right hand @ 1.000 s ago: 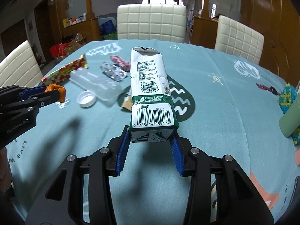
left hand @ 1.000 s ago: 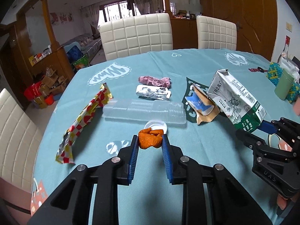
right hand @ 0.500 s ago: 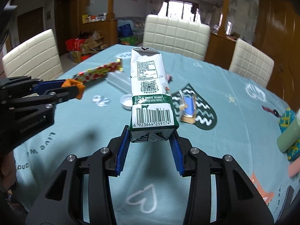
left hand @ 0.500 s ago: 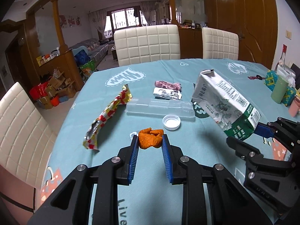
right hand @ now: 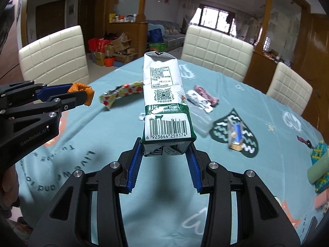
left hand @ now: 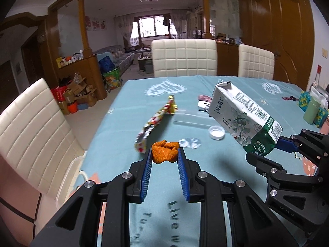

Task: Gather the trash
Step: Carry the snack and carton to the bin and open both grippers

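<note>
Both grippers lifted since earlier frame; milk carton (right hand: pixel 166 103) white-green, top torn.

Clear bottle (left hand: pixel 191 118) half hidden behind carton (left hand: pixel 242 119); bottle blurred.

Each camera sits just behind its own claw, raised over the near edge of the worktop (left hand: pixel 127 94) and tilted down across it toward the white chairs. The left view faces the far window; the right view is angled leftward. Both show the worktop's middle, and each catches the other claw at its side
</note>
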{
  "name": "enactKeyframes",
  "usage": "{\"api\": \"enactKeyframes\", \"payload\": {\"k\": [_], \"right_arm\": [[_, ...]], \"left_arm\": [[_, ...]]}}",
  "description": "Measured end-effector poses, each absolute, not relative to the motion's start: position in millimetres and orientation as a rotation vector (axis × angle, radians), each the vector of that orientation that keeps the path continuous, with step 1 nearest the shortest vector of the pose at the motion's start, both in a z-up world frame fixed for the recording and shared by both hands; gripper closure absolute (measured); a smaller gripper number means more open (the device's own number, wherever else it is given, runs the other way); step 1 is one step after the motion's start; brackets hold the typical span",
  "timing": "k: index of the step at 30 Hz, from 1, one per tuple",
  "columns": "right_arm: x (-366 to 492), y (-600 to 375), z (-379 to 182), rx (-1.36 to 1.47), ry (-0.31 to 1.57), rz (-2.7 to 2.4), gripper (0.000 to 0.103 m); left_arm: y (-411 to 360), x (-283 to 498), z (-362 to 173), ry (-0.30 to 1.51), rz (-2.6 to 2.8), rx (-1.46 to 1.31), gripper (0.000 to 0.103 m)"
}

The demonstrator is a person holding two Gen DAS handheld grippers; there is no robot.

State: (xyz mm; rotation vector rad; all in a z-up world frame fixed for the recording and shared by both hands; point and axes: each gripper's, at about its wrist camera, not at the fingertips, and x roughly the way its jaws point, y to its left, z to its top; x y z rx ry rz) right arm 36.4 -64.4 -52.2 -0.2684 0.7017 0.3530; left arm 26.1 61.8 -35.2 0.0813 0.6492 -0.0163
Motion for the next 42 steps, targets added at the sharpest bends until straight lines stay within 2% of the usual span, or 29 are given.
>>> {"api": "enactKeyframes", "payload": {"k": [22,42], "right_arm": [[40.5,132.2,-68.6,-0.498,0.693,0.628,0.060],[80.9,223.9,-82.2,-0.584,0.691,0.753,0.060]], "left_arm": [[222.1,-2.7,-64.2,0.661,0.288,-0.064,0.078],[300.9,28.5,-85.6,0.677,0.432,-0.085,0.078]]}}
